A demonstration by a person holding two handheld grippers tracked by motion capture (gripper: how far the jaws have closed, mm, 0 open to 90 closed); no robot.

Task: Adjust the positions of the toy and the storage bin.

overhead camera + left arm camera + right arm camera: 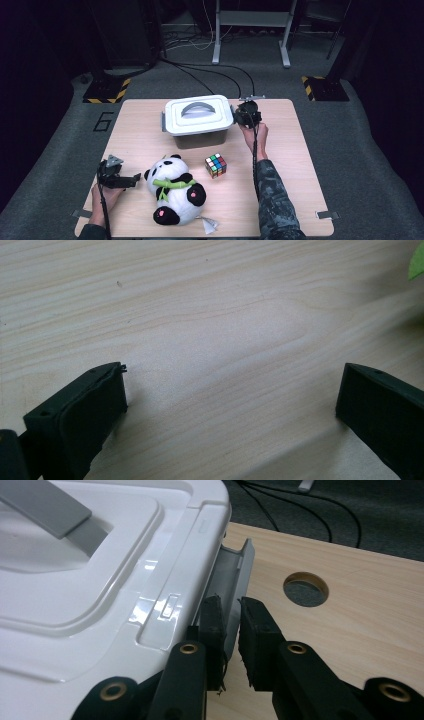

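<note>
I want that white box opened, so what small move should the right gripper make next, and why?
Probably swing the latch outward, away from the box. The right gripper is shut on this grey latch at the lid's edge, and the lid is down. The left gripper is open over the table.

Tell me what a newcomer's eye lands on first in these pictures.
The plush panda lying on its back at the table's near side, a colourful puzzle cube just right of it. Behind them sits a white-lidded storage box, where the right gripper is clamped on the grey side latch. The left gripper rests open left of the panda.
</note>
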